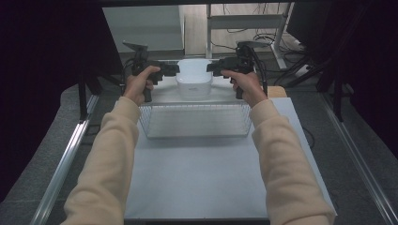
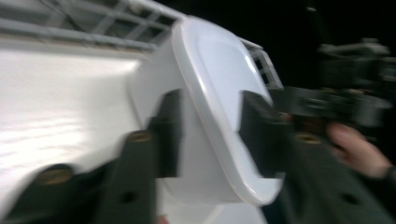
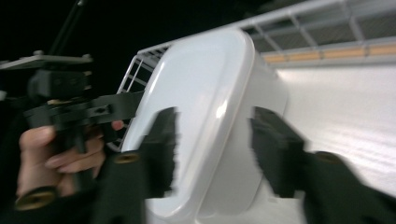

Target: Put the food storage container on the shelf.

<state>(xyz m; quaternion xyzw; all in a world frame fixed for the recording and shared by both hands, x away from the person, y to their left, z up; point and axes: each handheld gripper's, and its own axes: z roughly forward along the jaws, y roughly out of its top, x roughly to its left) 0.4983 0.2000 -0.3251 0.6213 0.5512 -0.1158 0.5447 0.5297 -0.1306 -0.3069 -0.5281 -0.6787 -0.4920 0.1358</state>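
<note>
A white lidded box (image 1: 194, 78) stands at the far end of the table, just behind a wire basket (image 1: 149, 123). My left gripper (image 1: 174, 69) points at its left end and my right gripper (image 1: 210, 69) at its right end. In the left gripper view the box (image 2: 205, 79) sits between the jaws of my left gripper (image 2: 215, 135), which straddle the lid's rim with a gap on each side. The right gripper view has my right gripper (image 3: 215, 149) standing open around the rim of the box (image 3: 205, 93) in the same way. Both views are blurred.
The white table (image 1: 197, 178) stretches bare in front of the basket. A metal rail (image 1: 65, 159) runs along its left side, and cables (image 1: 281, 47) and a desk frame lie beyond the far end. Dark curtains close off both sides.
</note>
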